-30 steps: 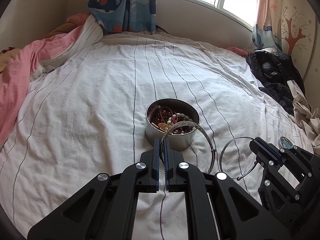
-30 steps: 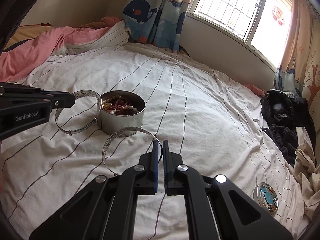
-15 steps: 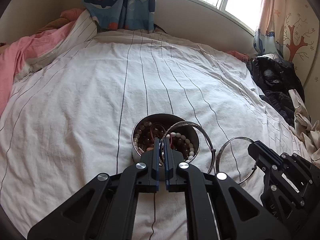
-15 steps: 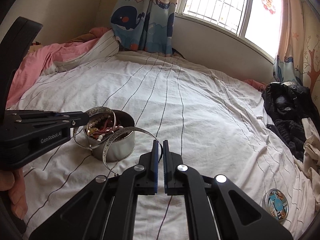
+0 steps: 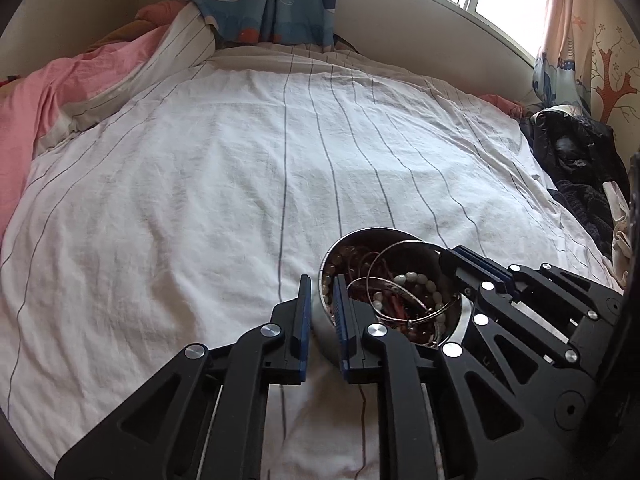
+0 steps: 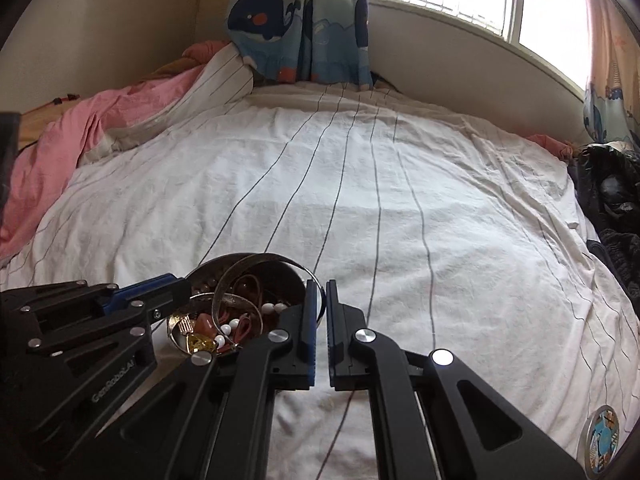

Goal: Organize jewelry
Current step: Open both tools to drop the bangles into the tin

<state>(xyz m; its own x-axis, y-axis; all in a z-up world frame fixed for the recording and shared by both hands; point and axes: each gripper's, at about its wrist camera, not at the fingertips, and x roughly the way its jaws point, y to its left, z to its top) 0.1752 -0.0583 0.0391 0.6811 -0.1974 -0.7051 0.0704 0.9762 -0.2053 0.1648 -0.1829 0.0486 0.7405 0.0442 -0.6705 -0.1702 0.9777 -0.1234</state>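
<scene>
A bed spread with a white sheet crossed by thin dark stripes fills the room below a bright window and a whale-print curtain, with a pink quilt bunched at one side and dark clothes heaped at the other. Near the sheet's front edge stands a round shiny metal tin already crowded with beads, red cords and thin silver bangles. The left gripper sits at the tin's near rim; its jaws are opening with nothing pressed between them, and a wide silver bangle lies across the heap just beside them, apparently dropped in. The right gripper is clamped on the edge of a broad patterned silver bangle, holding it over the tin's mouth, probably so it will fall inside when let go. The right wrist view alone shows that pinch on the band and a small round picture-printed lid lying well apart on the sheet; the left wrist view shows better how the bangles rest on the beads.
</scene>
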